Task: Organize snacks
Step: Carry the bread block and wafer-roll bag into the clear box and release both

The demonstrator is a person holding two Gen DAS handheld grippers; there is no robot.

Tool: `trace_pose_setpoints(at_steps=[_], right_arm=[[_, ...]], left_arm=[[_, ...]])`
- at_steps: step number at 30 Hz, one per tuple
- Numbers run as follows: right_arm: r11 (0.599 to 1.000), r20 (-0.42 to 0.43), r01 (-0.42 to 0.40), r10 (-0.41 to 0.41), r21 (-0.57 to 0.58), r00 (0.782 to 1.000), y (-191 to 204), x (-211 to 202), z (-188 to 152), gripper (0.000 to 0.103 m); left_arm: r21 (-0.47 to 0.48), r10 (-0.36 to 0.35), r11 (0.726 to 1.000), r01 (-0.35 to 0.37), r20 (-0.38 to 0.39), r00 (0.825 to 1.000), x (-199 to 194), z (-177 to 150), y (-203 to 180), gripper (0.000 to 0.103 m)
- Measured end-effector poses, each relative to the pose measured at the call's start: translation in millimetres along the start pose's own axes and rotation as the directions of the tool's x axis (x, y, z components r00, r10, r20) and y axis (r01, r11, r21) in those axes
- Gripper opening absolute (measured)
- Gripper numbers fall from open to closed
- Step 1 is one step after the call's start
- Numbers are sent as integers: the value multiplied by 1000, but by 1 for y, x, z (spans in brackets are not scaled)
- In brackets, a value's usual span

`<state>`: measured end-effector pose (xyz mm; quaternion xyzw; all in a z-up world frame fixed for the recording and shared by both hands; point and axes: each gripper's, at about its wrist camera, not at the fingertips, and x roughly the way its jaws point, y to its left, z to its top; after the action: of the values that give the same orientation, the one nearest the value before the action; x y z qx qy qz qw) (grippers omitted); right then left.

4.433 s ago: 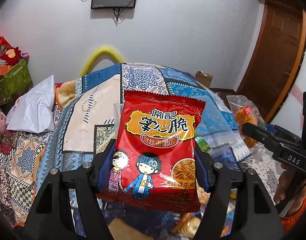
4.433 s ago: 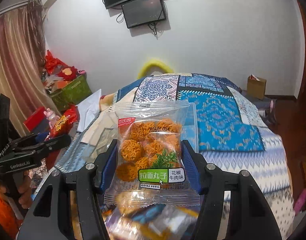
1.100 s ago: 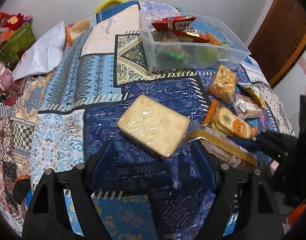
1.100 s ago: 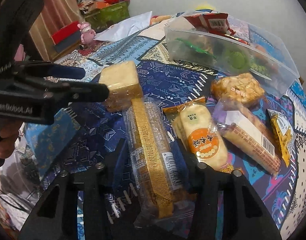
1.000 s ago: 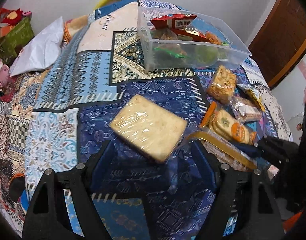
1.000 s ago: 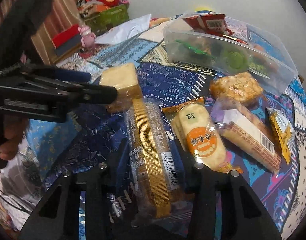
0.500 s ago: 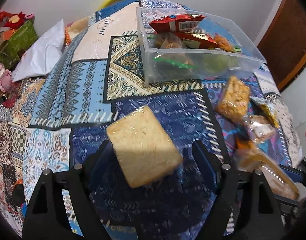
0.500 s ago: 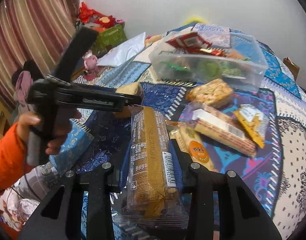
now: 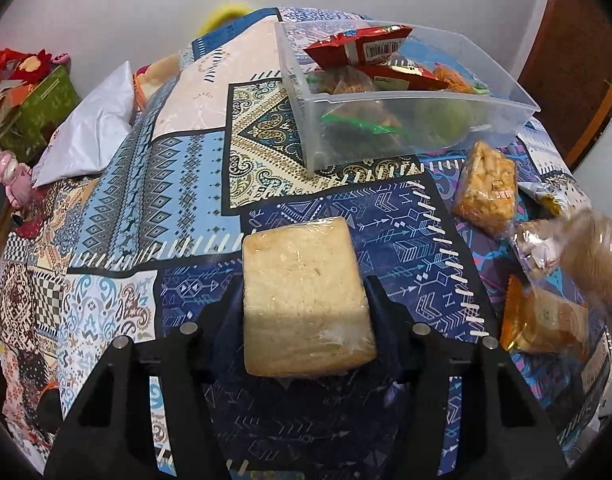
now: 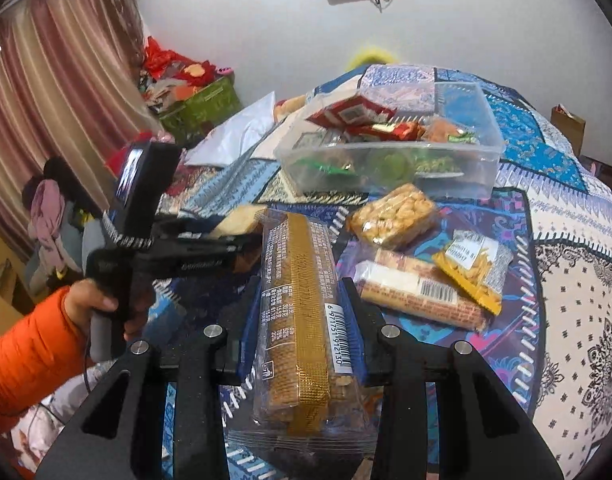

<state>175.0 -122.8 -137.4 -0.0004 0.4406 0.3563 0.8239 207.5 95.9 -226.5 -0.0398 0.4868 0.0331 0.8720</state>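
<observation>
On the bed, a patchwork quilt (image 9: pixel 154 200) covers everything; a clear plastic bin (image 10: pixel 458 168) sits on it toward the wall, already holding red, green and orange snack packs. Loose packs lie on the quilt just in front of the bin: a peanut brittle pack (image 10: pixel 394 210), a long wafer pack (image 10: pixel 422 294) with a barcode, and a small yellow snack bag (image 10: pixel 472 268) overlapping the wafer pack's far end. Another orange-edged pack (image 9: pixel 542 320) lies nearer the right side. Left gripper (image 9: pixel 304 300) is clamped on a plastic-wrapped pale cake block (image 9: pixel 304 296), held above the dark blue patch, in front of the bin. Right gripper (image 10: pixel 300 312) is clamped on a long biscuit sleeve (image 10: pixel 300 304) with a gold strip, lifted off the quilt, short of the bin, pointing roughly toward it.
</observation>
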Motion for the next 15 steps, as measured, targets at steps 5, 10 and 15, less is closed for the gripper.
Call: trace_pose_setpoints(at_steps=[5, 10, 15], right_arm=[[999, 20, 32, -32, 5, 999, -6, -2, 8, 34], [998, 41, 67, -68, 13, 997, -15, -4, 19, 34], [994, 76, 107, -108, 18, 991, -25, -8, 34, 34]], left_arm=[[-13, -38, 999, 38, 34, 999, -16, -1, -2, 56], [15, -34, 999, 33, 87, 996, -36, 7, -13, 55], [35, -64, 998, 59, 148, 987, -61, 19, -24, 55]])
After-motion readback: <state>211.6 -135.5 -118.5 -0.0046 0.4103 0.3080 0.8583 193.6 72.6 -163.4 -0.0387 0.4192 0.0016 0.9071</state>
